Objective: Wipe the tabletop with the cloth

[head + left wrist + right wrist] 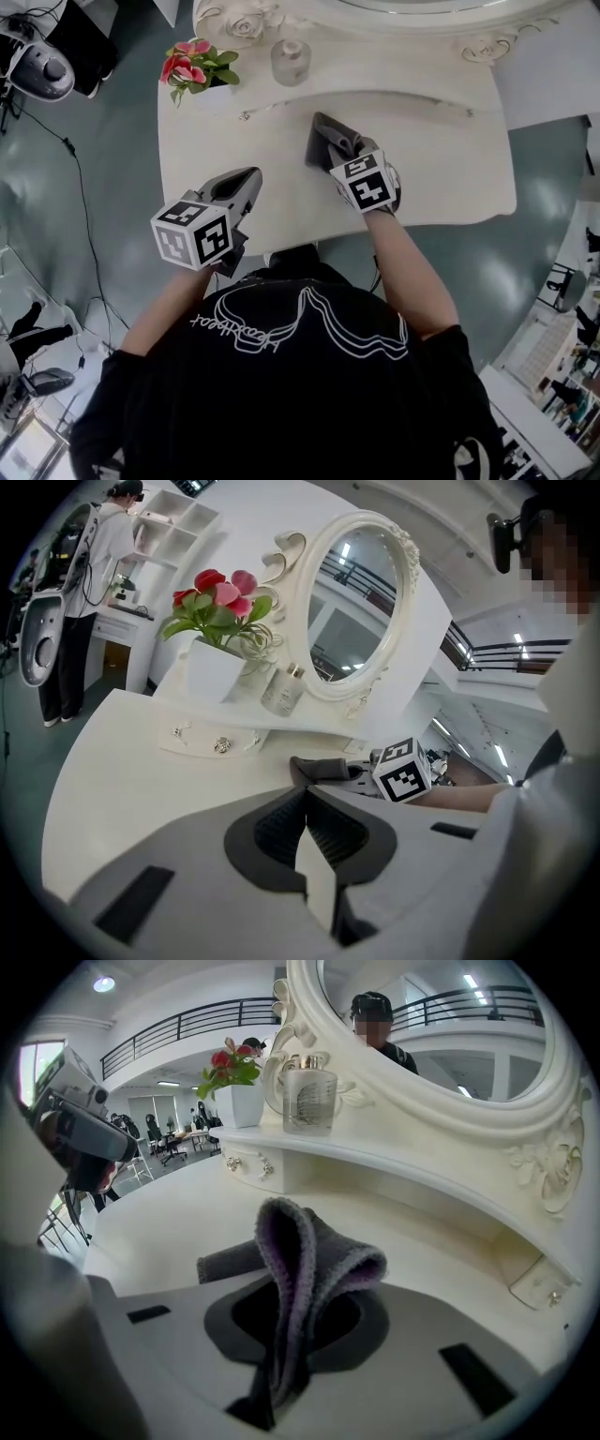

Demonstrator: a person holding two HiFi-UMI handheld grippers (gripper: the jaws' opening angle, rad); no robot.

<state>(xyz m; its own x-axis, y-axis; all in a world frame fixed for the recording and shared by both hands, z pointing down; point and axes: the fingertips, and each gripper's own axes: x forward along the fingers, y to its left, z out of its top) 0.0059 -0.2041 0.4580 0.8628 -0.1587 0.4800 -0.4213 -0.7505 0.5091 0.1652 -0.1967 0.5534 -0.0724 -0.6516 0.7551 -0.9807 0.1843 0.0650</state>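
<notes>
A dark grey cloth (326, 142) lies bunched on the white tabletop (441, 141), near its middle. My right gripper (345, 157) is shut on it. In the right gripper view the cloth (305, 1260) stands folded up between the jaws, and its free end trails left onto the table. My left gripper (246, 180) hovers over the table's front left part, to the left of the cloth and apart from it. In the left gripper view its jaws meet with nothing between them (307, 808), and the cloth (319, 769) and the right gripper's marker cube (405, 771) lie ahead.
A white pot of pink flowers (197, 67) and a glass bottle (291, 61) stand on the raised back shelf under the ornate mirror frame (246, 23). Small trinkets (211, 744) lie by the shelf. The table's front edge (441, 220) runs close to the person's body.
</notes>
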